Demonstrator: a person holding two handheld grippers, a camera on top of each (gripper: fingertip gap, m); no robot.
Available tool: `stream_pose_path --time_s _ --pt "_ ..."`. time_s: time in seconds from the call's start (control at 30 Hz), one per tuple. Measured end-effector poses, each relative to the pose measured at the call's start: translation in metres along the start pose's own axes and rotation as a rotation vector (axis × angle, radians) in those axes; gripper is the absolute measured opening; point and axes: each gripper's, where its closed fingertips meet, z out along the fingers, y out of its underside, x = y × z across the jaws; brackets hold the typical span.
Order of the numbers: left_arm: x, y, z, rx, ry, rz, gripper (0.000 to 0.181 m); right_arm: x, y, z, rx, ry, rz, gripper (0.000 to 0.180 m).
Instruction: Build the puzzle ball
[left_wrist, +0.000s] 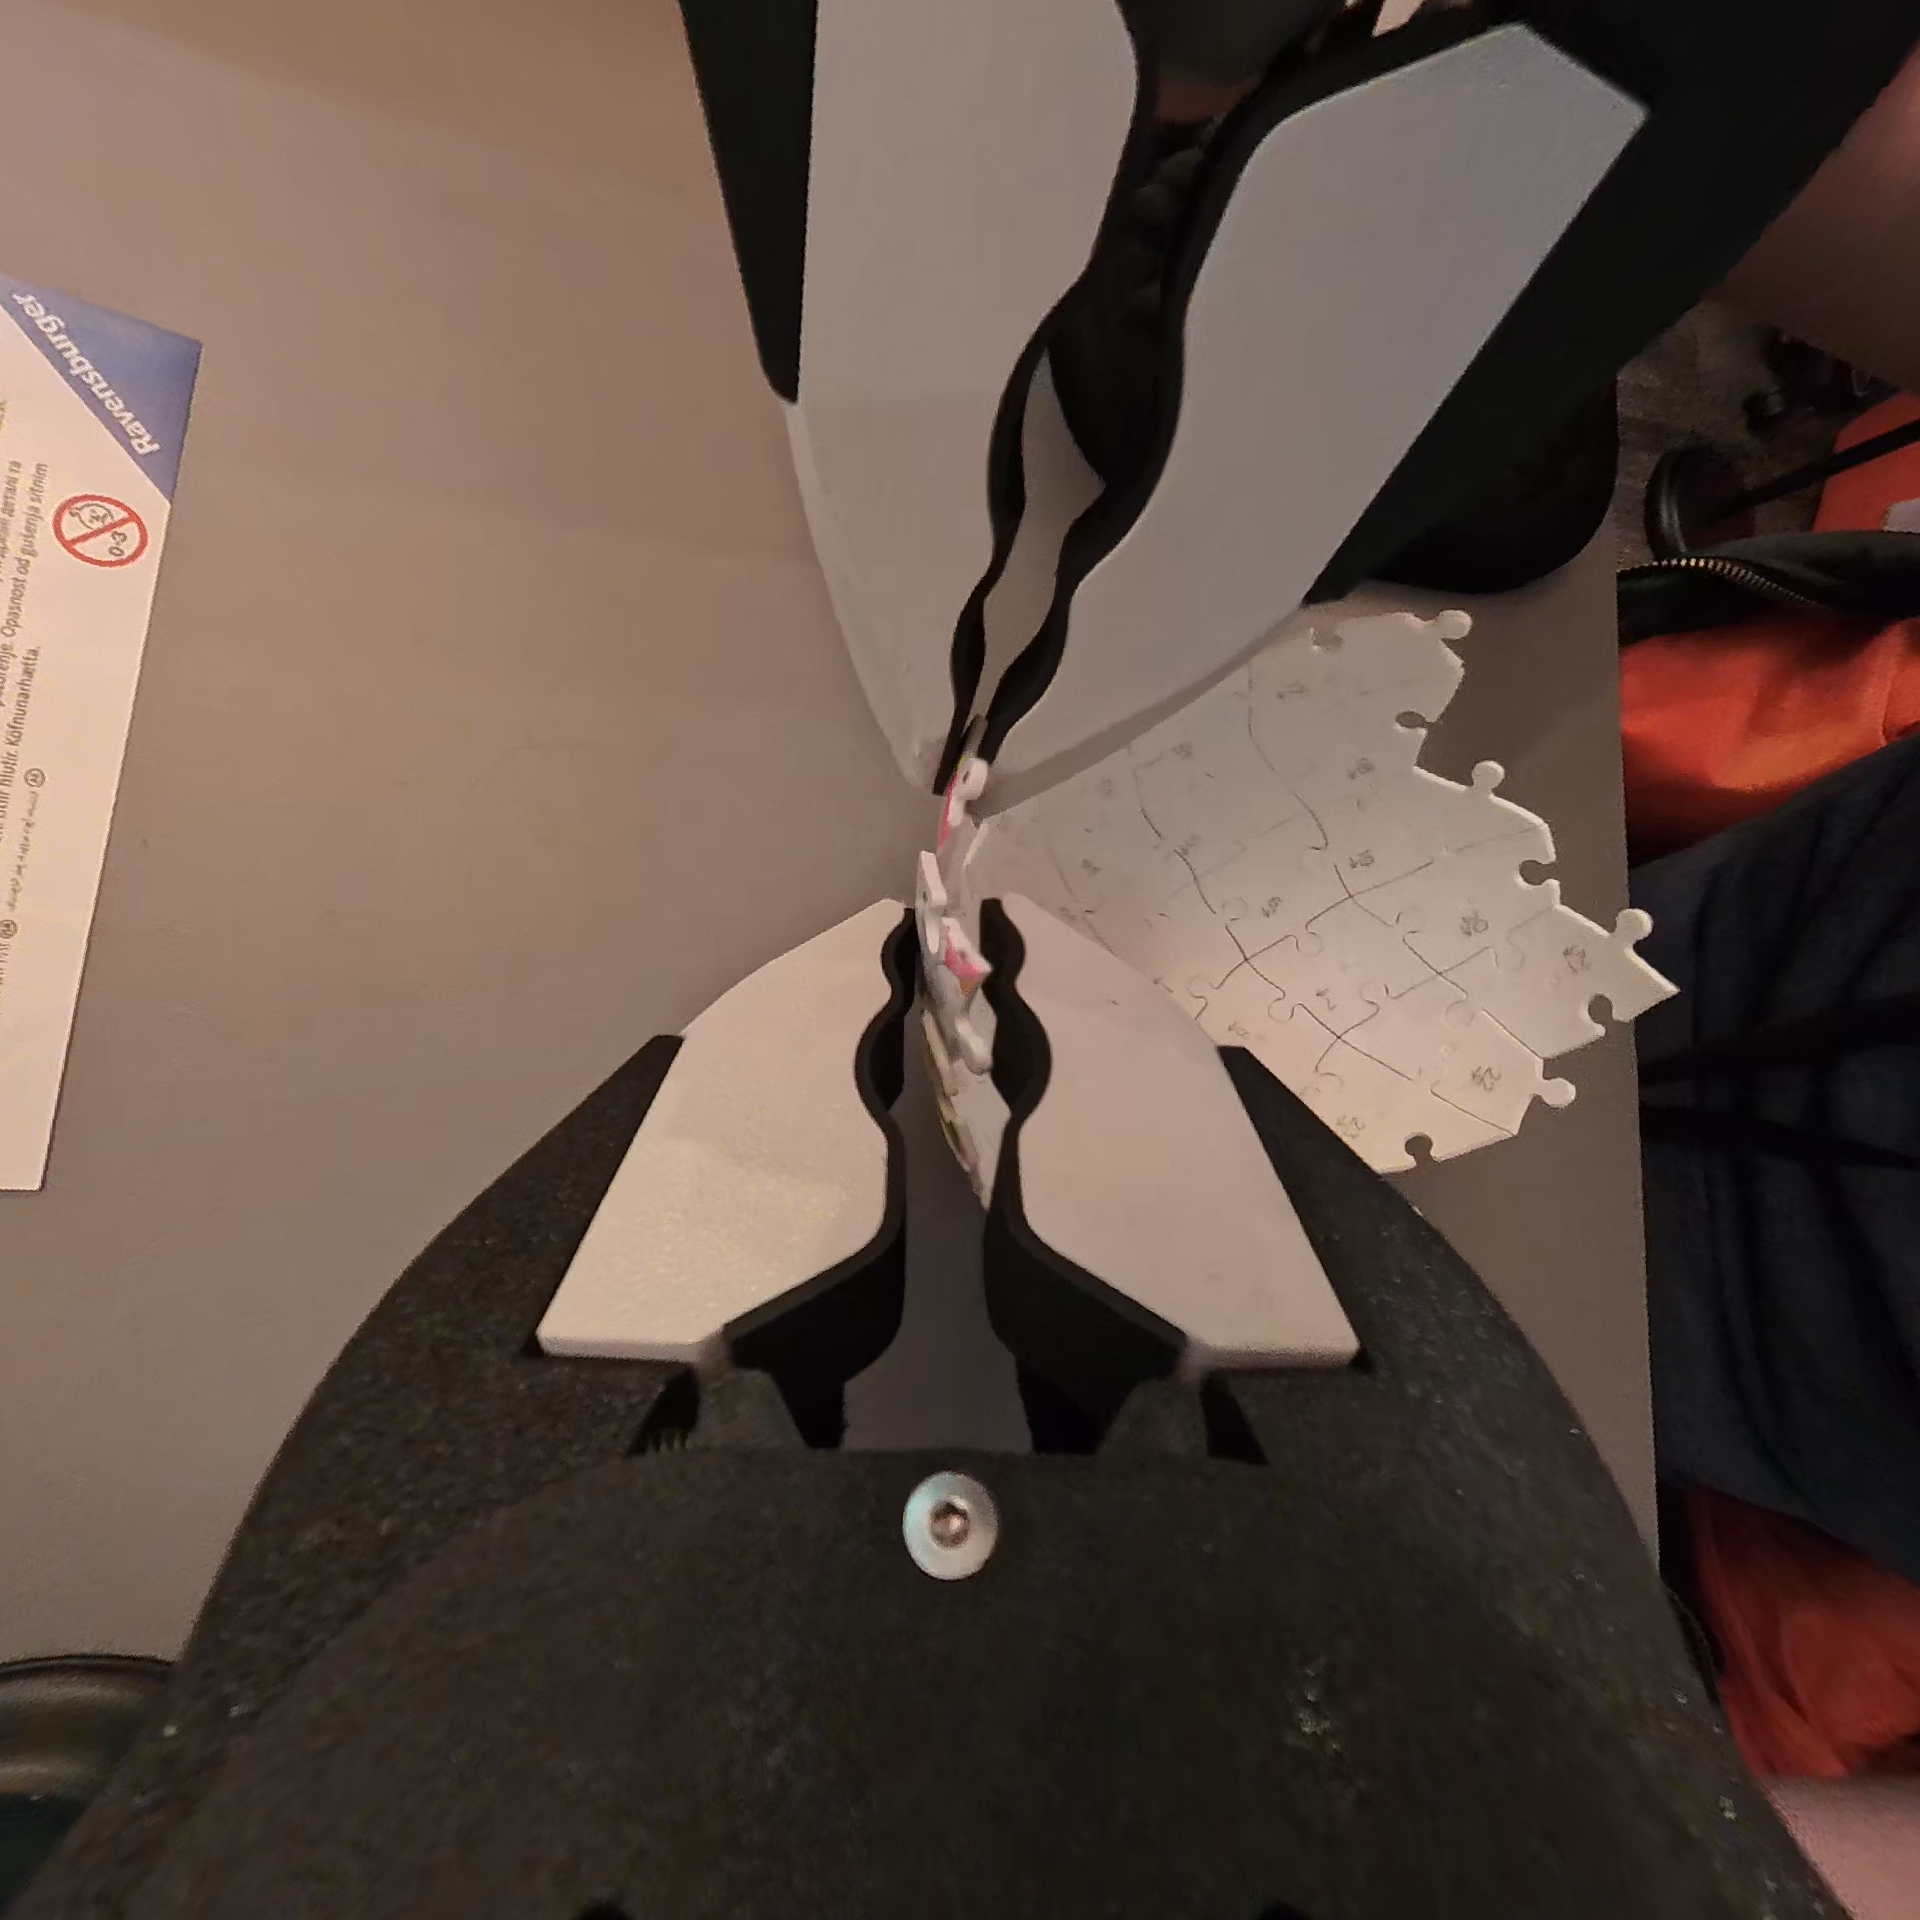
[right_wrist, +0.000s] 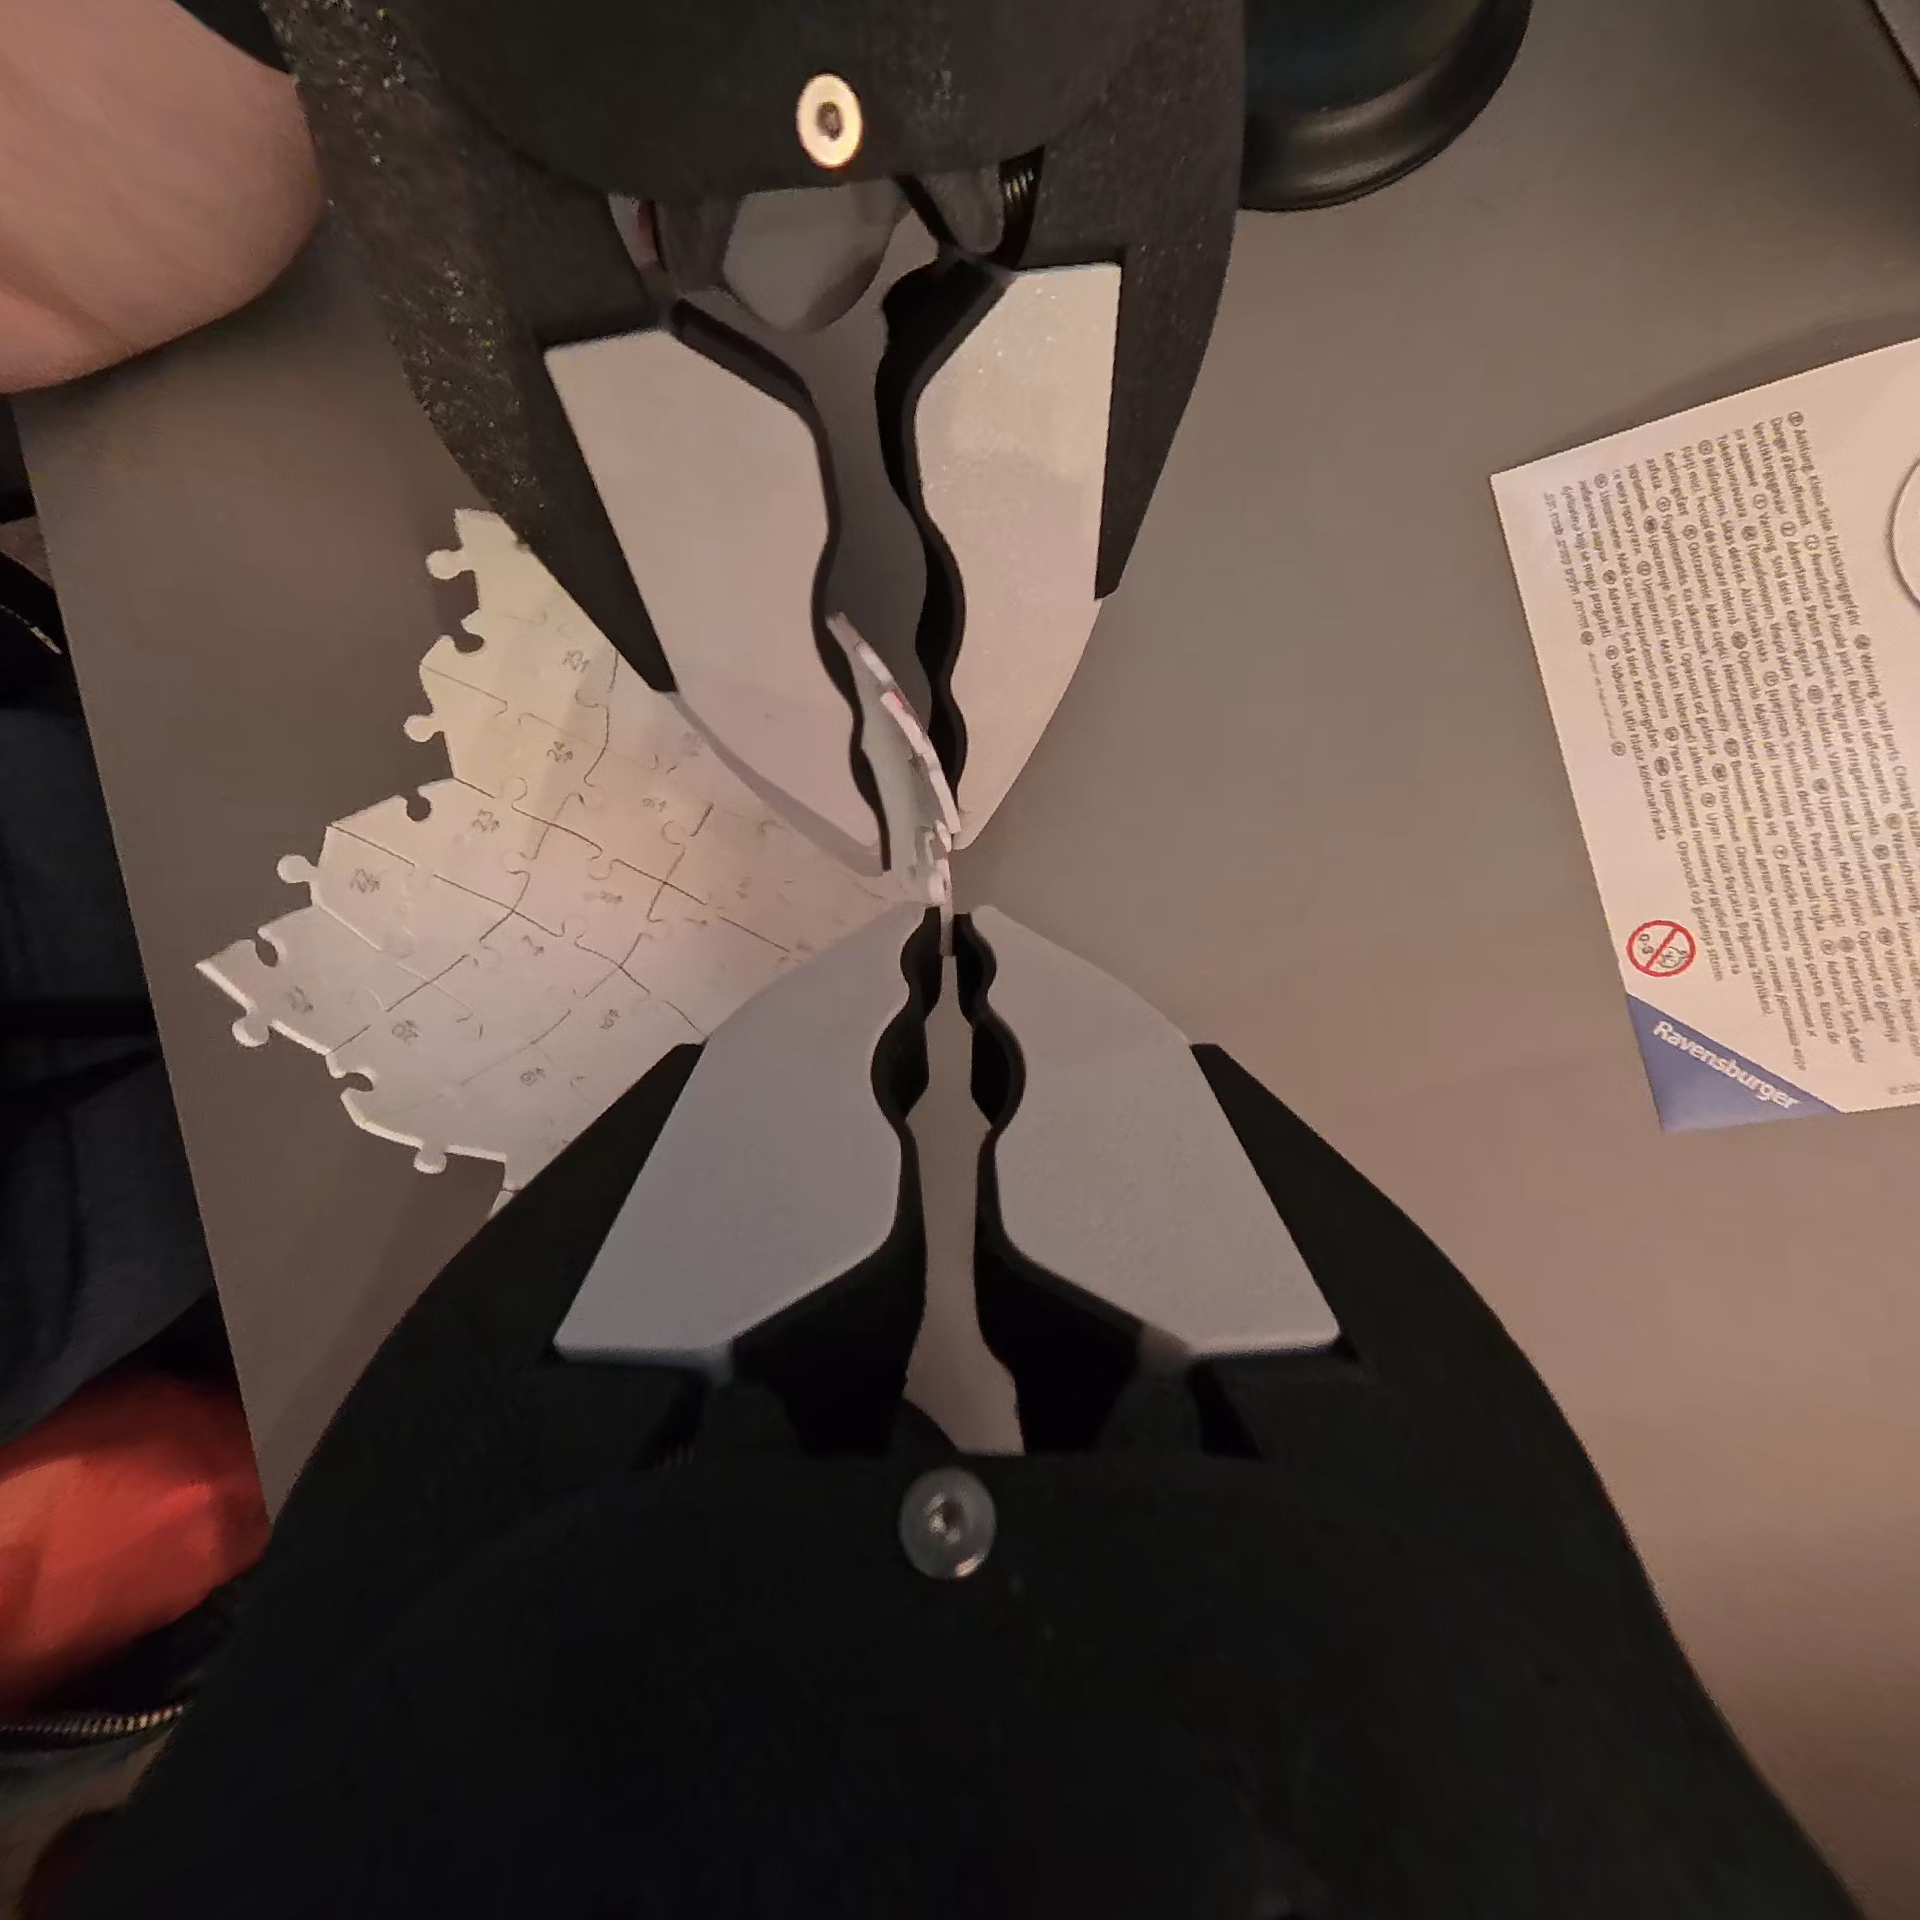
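While both tools meet tip to tip over the grey counter (left_wrist: 468, 727), each pinches the curved puzzle shell (left_wrist: 1340, 914) at its near edge. In the left wrist view, the left tool (left_wrist: 951, 940) is closed to a narrow gap on the shell's rim, which runs edge-on between its fingers (left_wrist: 790, 1122), a little pink print showing on the outer face. From above in that view comes the right tool (left_wrist: 966, 769), nipping the same rim just beyond.

Seen from the right wrist view, the right tool (right_wrist: 943, 930) is nearly shut, with the thin white edge caught at its tips. Facing it, the left tool (right_wrist: 914, 821) has the curved rim running up between its fingers. The shell (right_wrist: 499, 894) fans out to the side, its white numbered back up, knobs and notches along the free edge, partly lying over the counter (right_wrist: 1299, 831).

A printed leaflet (right_wrist: 1745, 748) lies flat, well apart from the tools; it also shows in the left view (left_wrist: 73, 675). A hand (right_wrist: 135, 197) is at the corner.
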Motion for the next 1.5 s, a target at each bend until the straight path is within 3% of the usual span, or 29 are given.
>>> stream_pose_path --time_s 0.97,1.5 --pt "-0.002 0.002 0.001 -0.014 -0.017 0.056 0.005 -0.001 -0.002 0.004 0.030 0.041 -0.012 0.003" --pt "0.000 0.001 0.003 -0.027 -0.029 0.076 0.005 -0.003 -0.012 0.004 0.109 0.053 -0.146 0.007"
